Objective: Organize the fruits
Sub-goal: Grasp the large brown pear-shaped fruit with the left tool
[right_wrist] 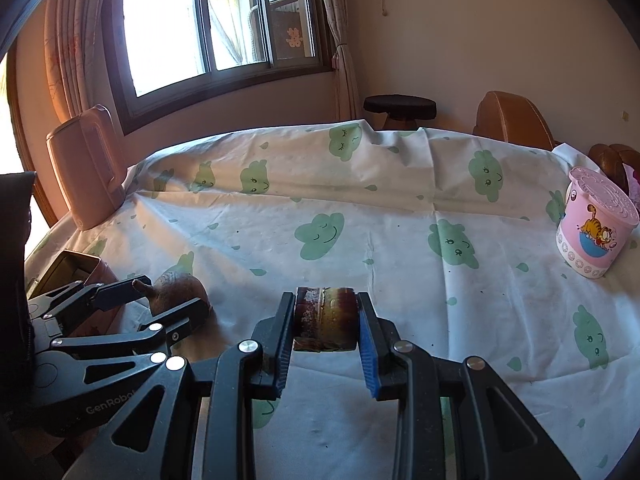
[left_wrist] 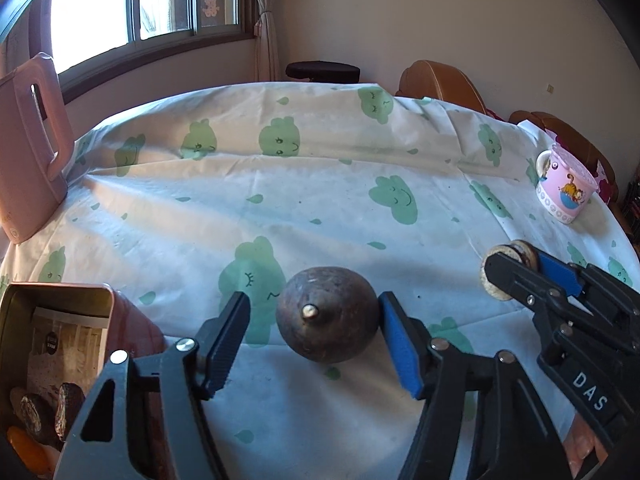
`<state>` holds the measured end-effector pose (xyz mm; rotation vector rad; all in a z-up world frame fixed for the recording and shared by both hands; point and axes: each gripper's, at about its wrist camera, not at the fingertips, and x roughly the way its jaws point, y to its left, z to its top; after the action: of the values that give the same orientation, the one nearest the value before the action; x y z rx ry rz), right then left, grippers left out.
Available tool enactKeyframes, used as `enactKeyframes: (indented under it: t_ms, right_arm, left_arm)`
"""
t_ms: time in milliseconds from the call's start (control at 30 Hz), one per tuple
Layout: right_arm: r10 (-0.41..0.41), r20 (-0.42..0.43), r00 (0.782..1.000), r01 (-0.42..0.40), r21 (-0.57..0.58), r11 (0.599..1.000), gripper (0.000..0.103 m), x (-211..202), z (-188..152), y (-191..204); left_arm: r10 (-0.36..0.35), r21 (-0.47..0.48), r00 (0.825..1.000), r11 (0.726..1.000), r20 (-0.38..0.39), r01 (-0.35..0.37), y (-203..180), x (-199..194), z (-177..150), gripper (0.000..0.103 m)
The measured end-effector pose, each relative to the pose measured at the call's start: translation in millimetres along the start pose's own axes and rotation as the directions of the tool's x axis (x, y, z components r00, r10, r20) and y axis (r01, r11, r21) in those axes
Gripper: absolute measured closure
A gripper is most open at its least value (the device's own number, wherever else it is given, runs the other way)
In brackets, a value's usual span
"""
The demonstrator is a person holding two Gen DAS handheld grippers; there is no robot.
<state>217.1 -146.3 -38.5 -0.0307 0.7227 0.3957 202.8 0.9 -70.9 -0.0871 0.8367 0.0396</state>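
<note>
A dark brown round fruit with a stem (left_wrist: 327, 314) lies on the tablecloth between the fingers of my left gripper (left_wrist: 314, 316). The jaws are open around it; the blue pad (left_wrist: 400, 344) is close to its right side and the black pad stands off it. It also shows in the right wrist view (right_wrist: 180, 290) with the left gripper (right_wrist: 160, 300) around it. My right gripper (right_wrist: 325, 318) is shut on a brown-and-white fruit slice (right_wrist: 325, 318), held just above the cloth. The slice and right gripper (left_wrist: 508, 272) show at the right of the left wrist view.
An open metal tin (left_wrist: 60, 344) with several fruit pieces stands at the near left, also seen in the right wrist view (right_wrist: 76, 266). A pink container (right_wrist: 86, 172) stands at the far left, a pink lidded cup (right_wrist: 592, 232) at the right. Chairs and a stool stand behind the table.
</note>
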Motion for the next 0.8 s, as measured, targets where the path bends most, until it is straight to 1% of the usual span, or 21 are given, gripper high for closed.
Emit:
enactKeyframes:
  t_ms: [33,67,167,400,800]
  right_arm:
    - [0.003,-0.002,1.0,-0.003,-0.002,1.0,0.072,0.3,-0.1,0.3]
    - [0.007,-0.005,1.0,-0.007,-0.004,1.0,0.072,0.8,-0.4,0.8]
    - [0.016,-0.003,1.0,-0.016,-0.01,1.0,0.072,0.4,-0.4,1.8]
    - [0.025,0.053,0.998,-0.023,-0.039,0.999,0.072,-10.7,-2.3,7.1]
    - [0.028,0.113,0.993,-0.02,-0.066,0.998,0.072,-22.0,-3.6,11.9]
  left_arm:
    - [-0.018,0.0,1.0,1.0,-0.015,0.018,-0.2,2.9,0.4,0.046]
    - [-0.04,0.0,0.999,0.999,-0.019,0.04,-1.0,4.1,0.8,0.05]
    - [-0.036,0.008,0.999,0.999,-0.015,0.036,-3.7,2.8,-0.1,0.05]
    - [-0.047,0.002,0.998,0.999,0.032,0.047,-2.3,-7.7,-0.9,0.05]
    - [-0.012,0.049,0.992,0.999,0.124,0.006,-10.5,-25.2,-2.8,0.05]
